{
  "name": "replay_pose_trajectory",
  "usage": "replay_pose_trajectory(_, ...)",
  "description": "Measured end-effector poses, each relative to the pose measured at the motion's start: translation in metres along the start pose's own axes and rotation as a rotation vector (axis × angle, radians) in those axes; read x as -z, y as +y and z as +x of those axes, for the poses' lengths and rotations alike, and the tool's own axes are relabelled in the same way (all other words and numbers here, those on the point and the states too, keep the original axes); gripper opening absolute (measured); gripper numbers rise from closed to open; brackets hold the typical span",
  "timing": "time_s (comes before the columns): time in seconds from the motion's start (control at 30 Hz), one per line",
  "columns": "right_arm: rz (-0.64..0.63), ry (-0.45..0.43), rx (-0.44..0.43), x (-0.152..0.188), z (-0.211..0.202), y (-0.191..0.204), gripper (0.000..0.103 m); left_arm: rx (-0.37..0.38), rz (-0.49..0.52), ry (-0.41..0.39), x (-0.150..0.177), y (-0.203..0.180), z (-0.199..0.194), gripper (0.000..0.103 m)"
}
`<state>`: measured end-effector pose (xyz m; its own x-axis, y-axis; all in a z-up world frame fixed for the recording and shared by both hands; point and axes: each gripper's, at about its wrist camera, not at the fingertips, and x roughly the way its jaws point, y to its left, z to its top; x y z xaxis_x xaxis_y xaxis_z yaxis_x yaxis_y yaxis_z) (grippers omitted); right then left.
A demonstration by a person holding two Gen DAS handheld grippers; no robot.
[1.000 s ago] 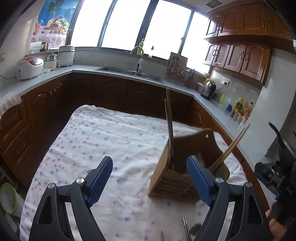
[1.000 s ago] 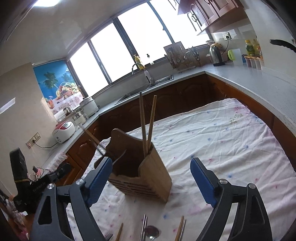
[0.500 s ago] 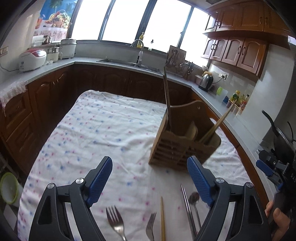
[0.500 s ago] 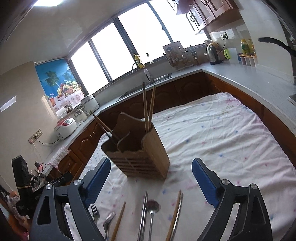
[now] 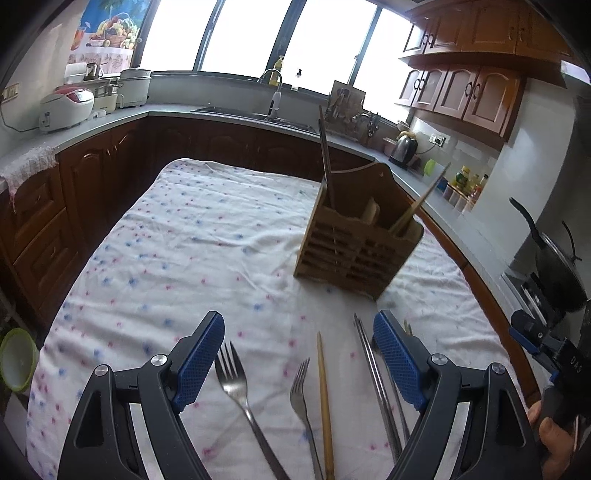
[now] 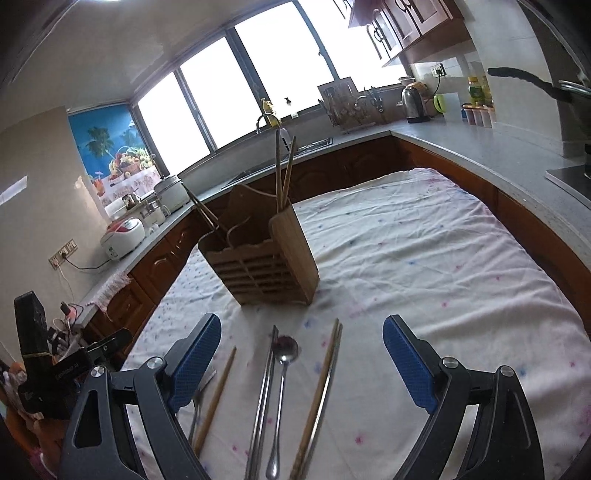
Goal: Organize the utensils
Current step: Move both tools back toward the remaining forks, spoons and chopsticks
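Now the left gripper (image 5: 298, 343) and right gripper (image 6: 302, 341) both stand wide, holding nothing; the wooden holder (image 6: 264, 267) stands at twelve o'clock beyond the spoon (image 6: 282, 380).

windows (image 5: 255, 33): bright daylight | cabinets (image 5: 465, 92): dark wood | countertop (image 6: 480, 144): grey

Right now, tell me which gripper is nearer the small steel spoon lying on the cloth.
Right. The right gripper has the spoon between its open fingers; the left gripper hangs over the forks, spoon off to its right.
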<state>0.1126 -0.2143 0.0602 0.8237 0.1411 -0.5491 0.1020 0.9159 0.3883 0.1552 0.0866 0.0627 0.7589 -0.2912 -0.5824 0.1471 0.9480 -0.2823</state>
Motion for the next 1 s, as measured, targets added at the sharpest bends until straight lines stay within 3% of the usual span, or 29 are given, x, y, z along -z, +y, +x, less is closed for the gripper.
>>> replay_pose_trajectory(0.47,-0.014,0.054,0.031,0.035,-0.007,-0.007,0.091,-0.007,0.019,0.056,0.035,-0.009,-0.011,0.083)
replay_pose_trajectory(0.67,-0.015,0.074,0.048,0.041,0.000,-0.008,0.090,0.023,0.052,0.077,0.042,-0.019,-0.010,0.082)
replay_pose_trajectory(0.87,-0.022,0.092,0.063,0.041,0.005,-0.010,0.074,0.060,0.082,0.094,0.044,-0.030,-0.001,0.079)
replay_pose_trajectory(0.93,-0.020,0.101,0.068,0.041,0.008,-0.012,0.065,0.064,0.094,0.104,0.044,-0.034,0.004,0.073)
replay_pose_trajectory(1.0,-0.011,0.116,0.066,0.041,0.012,-0.013,0.062,0.072,0.106,0.125,0.044,-0.037,0.012,0.063)
